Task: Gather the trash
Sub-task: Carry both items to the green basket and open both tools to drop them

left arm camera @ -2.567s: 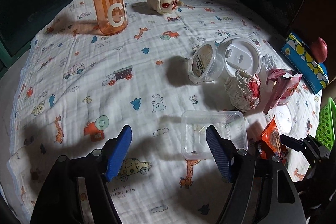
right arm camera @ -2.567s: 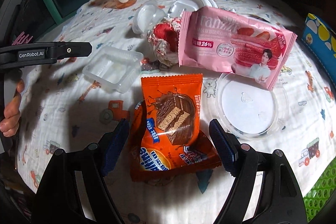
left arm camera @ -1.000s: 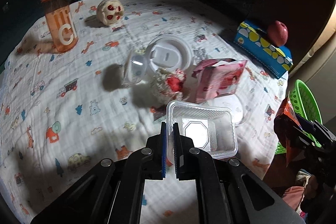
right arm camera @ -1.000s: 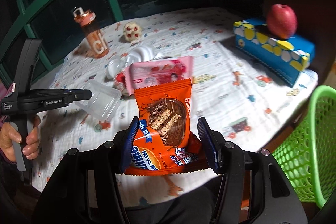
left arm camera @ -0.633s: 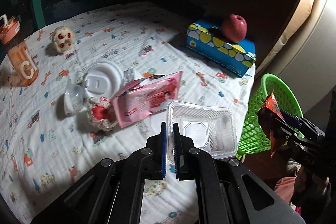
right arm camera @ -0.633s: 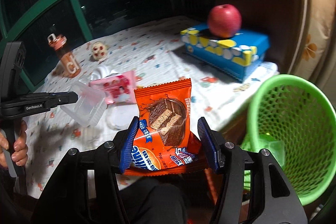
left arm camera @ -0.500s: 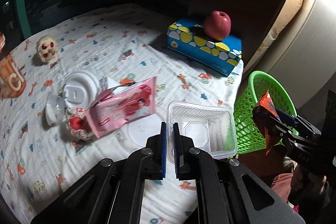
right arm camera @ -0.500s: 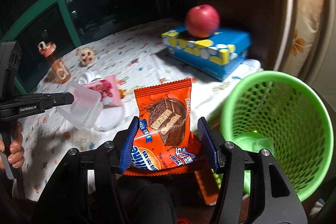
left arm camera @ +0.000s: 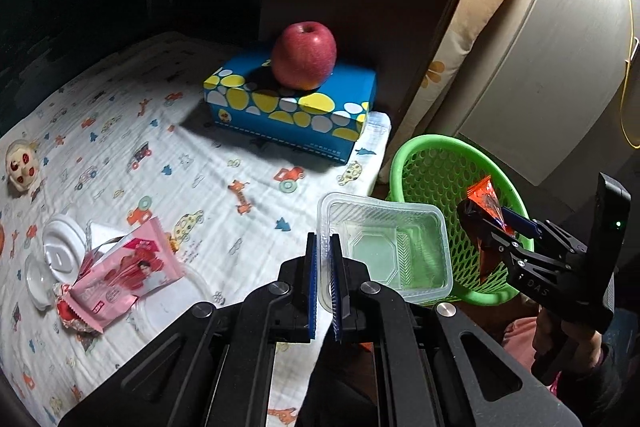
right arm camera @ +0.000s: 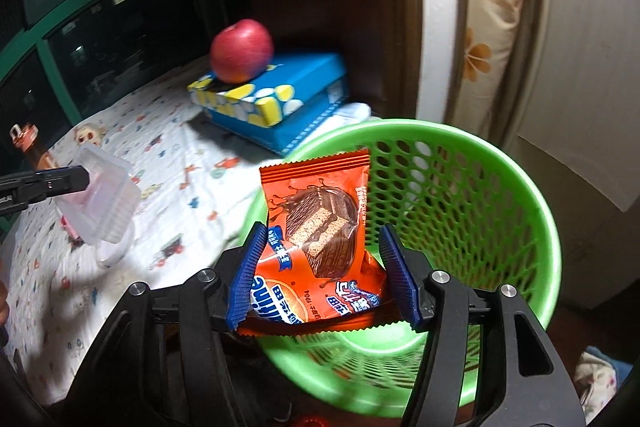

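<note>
My left gripper (left arm camera: 323,285) is shut on the rim of a clear plastic tray (left arm camera: 384,253) and holds it in the air by the table's edge, next to the green mesh basket (left arm camera: 436,171). My right gripper (right arm camera: 324,275) is shut on an orange chocolate wafer wrapper (right arm camera: 316,227) and holds it over the near rim of the green basket (right arm camera: 460,195). The right gripper (left arm camera: 496,231) with the wrapper (left arm camera: 484,201) also shows in the left wrist view. The tray (right arm camera: 102,199) shows at the left of the right wrist view.
A red apple (left arm camera: 304,55) sits on a blue spotted tissue box (left arm camera: 288,107) at the table's far corner. A pink snack wrapper (left arm camera: 120,275), a crumpled wrapper (left arm camera: 70,311), white lids (left arm camera: 62,251), a round clear lid (left arm camera: 168,307) and a small doll (left arm camera: 22,163) lie on the printed cloth.
Both grippers closed on their items, lifted them and swung right toward the green basket. The orange wrapper now hangs over the basket's rim and the tray is beside it.
</note>
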### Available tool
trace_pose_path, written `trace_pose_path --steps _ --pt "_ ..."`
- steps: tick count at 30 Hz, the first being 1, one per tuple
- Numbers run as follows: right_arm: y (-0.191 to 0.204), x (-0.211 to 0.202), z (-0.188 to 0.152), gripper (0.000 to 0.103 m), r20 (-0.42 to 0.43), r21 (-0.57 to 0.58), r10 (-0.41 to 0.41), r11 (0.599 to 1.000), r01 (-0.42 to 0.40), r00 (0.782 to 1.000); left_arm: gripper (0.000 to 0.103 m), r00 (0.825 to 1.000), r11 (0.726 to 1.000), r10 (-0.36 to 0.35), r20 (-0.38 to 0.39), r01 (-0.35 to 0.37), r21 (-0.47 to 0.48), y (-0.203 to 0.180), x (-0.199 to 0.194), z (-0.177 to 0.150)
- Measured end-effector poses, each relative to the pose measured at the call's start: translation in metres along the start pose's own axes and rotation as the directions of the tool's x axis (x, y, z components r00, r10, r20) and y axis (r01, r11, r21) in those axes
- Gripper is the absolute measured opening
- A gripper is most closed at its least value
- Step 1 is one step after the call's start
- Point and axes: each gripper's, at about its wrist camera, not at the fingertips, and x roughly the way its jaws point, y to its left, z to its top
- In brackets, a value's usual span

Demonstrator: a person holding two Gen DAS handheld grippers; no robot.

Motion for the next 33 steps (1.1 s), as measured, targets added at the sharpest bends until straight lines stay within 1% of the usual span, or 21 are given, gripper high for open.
trace_pose_path --steps 5,6,12,23,33 --pt "-0.024 -0.002 -0.002 0.066 0.000 0.034 -0.038 0.999 0.038 0.999 0.006 1.000 0.999 -0.029 -0.010 0.029 0.036 -0.026 0.011 0.010" --pt "-0.028 -0.004 -0.003 0.069 0.002 0.038 -0.043 0.998 0.043 0.999 0.006 0.999 0.999 -0.034 -0.012 0.034 0.042 -0.031 0.013 0.012" --pt "-0.048 -0.011 -0.007 0.075 0.009 0.067 -0.060 0.996 0.059 0.998 0.006 0.998 0.995 -0.055 -0.040 0.058 0.080 -0.059 0.031 0.019" --pt "-0.076 -0.040 -0.018 0.079 0.047 0.125 -0.076 0.990 0.070 0.996 0.006 0.992 0.988 -0.076 -0.105 0.089 0.125 -0.098 0.068 0.023" --pt "-0.079 -0.056 -0.023 0.080 0.081 0.130 -0.080 0.989 0.069 0.993 0.007 0.983 0.980 -0.095 -0.159 0.120 0.156 -0.126 0.097 0.017"
